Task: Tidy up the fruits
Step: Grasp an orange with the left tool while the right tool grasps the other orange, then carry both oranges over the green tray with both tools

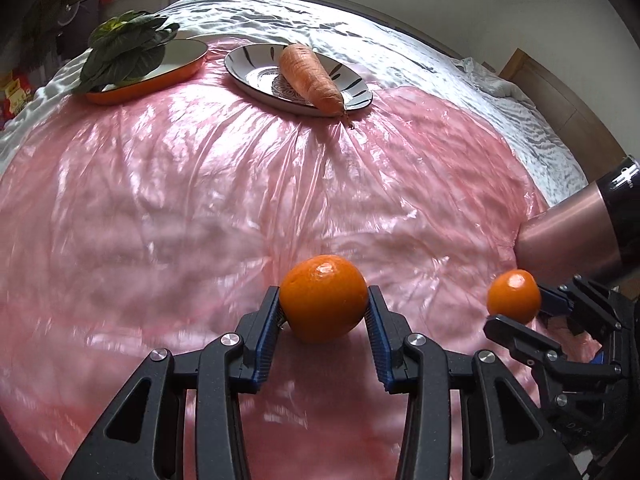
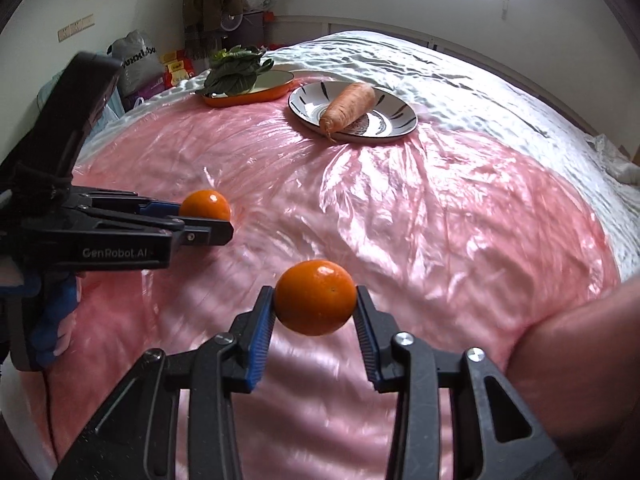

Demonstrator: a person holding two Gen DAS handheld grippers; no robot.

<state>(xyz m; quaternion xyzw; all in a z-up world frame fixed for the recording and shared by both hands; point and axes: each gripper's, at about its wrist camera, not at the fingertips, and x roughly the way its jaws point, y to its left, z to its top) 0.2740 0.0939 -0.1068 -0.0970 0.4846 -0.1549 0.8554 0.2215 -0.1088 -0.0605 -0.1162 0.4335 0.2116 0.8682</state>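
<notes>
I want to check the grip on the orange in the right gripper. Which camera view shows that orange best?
The right wrist view shows it best: the orange sits central and large in the right gripper, both jaws pressing its sides. The left wrist view shows the same orange small at the right edge, with one jaw partly behind it.

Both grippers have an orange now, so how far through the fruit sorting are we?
Midway, I'd judge. Done: carrot on the striped plate, leafy greens on the orange dish. In hand: left gripper and right gripper each clamp an orange. Left: setting both oranges down; no dish for them is visible.
</notes>
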